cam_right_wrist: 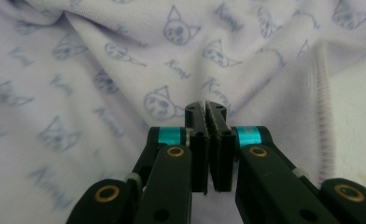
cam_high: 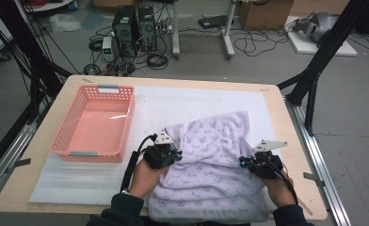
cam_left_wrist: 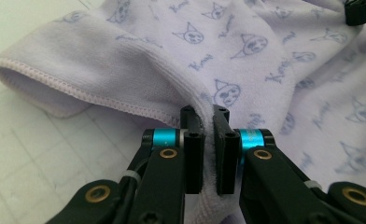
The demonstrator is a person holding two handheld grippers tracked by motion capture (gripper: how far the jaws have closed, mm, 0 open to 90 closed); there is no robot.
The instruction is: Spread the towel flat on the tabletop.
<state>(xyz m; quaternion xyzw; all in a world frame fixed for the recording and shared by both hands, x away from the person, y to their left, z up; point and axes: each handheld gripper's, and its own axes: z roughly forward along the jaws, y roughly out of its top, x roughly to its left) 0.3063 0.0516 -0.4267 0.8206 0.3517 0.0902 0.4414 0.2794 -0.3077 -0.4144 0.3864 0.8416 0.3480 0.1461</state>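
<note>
Item one, a pink plastic basket (cam_high: 94, 125), is sitting empty at the left side of the table (cam_high: 32, 155), on the white mat (cam_high: 173, 101) that is covering most of the tabletop. Item two, the left tongs (cam_high: 173, 154), is reaching in from the near edge just right of the basket's near right corner; in the left gripper view its jaws are pressing together on a fold of the towel (cam_left_wrist: 265, 56), with the purple cloth pinched between the pads beside the stitched hem. Item three, the lilac towel (cam_high: 211, 165) printed with small cat faces and lettering, is lying bunched in loose layers at the middle of the near edge, its far part spreading toward the table's centre and its near part hanging at the table's lip. Item four, the right tongs (cam_high: 249, 162), is coming in at the towel's right side, near the right edge of the table; in the right gripper view its jaws are closing tight on the towel (cam_right_wrist: 125, 70), a thin ridge of cloth showing between the pads. Both tongs are gripping the same towel, well apart from each other.
</note>
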